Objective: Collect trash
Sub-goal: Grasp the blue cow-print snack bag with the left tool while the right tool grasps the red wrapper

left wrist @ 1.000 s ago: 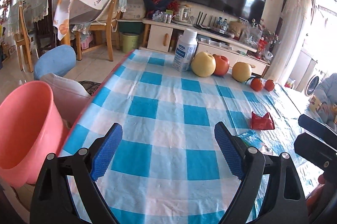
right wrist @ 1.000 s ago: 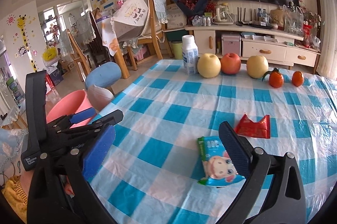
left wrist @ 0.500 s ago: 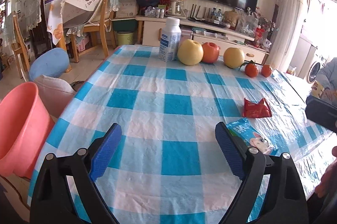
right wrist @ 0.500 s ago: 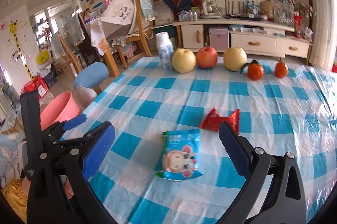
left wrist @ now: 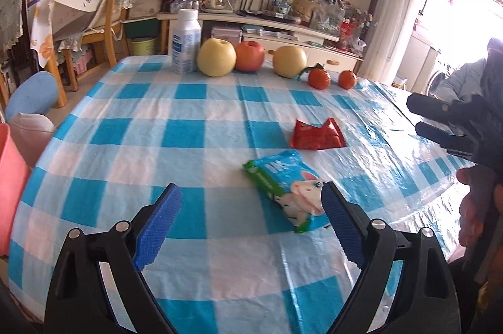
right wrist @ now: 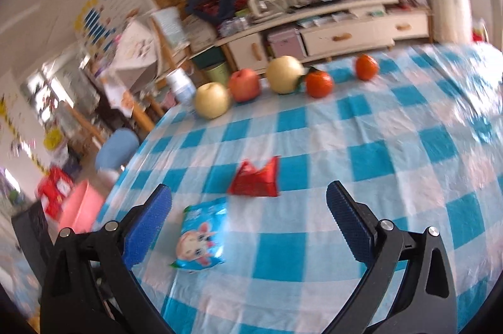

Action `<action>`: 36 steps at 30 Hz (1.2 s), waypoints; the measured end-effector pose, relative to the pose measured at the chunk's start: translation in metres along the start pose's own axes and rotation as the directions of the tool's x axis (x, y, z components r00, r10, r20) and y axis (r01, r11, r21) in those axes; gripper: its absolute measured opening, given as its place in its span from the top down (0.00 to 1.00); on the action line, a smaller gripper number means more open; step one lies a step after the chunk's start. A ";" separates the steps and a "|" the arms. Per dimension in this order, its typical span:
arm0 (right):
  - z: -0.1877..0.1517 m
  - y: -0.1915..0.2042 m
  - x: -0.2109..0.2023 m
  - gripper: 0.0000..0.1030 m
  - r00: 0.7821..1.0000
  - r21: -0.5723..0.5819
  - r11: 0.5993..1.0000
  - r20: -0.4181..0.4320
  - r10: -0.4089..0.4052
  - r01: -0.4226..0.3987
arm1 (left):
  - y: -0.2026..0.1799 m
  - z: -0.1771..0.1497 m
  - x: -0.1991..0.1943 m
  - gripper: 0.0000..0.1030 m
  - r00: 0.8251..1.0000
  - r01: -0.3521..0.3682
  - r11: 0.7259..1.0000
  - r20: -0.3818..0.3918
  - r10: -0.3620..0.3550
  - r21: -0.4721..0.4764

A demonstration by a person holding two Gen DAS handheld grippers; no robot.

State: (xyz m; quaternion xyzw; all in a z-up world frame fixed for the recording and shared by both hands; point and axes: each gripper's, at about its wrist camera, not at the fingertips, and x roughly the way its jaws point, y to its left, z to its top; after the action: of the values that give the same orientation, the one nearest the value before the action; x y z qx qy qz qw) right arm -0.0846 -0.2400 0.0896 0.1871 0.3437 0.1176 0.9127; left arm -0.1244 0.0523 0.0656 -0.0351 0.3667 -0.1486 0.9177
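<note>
A blue snack packet with a cartoon animal [left wrist: 287, 187] lies on the checked tablecloth, and a crumpled red wrapper [left wrist: 317, 134] lies just beyond it. My left gripper [left wrist: 251, 224] is open and empty above the near table edge, its right finger beside the packet. My right gripper [right wrist: 248, 224] is open and empty; the packet [right wrist: 201, 235] sits near its left finger and the red wrapper [right wrist: 256, 180] lies ahead. The right gripper also shows at the right edge of the left wrist view [left wrist: 446, 126]. A pink bin [left wrist: 9, 186] stands left of the table.
A white bottle [left wrist: 185, 46], two yellow pears [left wrist: 217, 57], a red apple [left wrist: 250, 55] and two oranges [left wrist: 319, 79] line the far table edge. A blue stool [left wrist: 31, 96], chairs and a TV cabinet stand beyond. The pink bin [right wrist: 80, 206] is left of the table.
Both grippers swung rightward toward the wrappers. The packet now lies by the left gripper's right finger; the right view is tilted and blurred from motion. Both stayed open.
</note>
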 end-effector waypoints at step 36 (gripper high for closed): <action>0.005 -0.002 0.126 0.72 0.974 -0.120 0.992 -0.226 0.015 -0.043 | -0.042 0.006 0.085 0.44 0.979 -0.112 0.993 -0.172 0.107 -0.022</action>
State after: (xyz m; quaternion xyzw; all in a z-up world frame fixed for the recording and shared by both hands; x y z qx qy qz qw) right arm 0.0115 -0.1996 0.0194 0.1207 0.4340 0.1726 0.8760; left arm -0.0719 -0.0138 0.0209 -0.0166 0.4474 -0.0944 0.8892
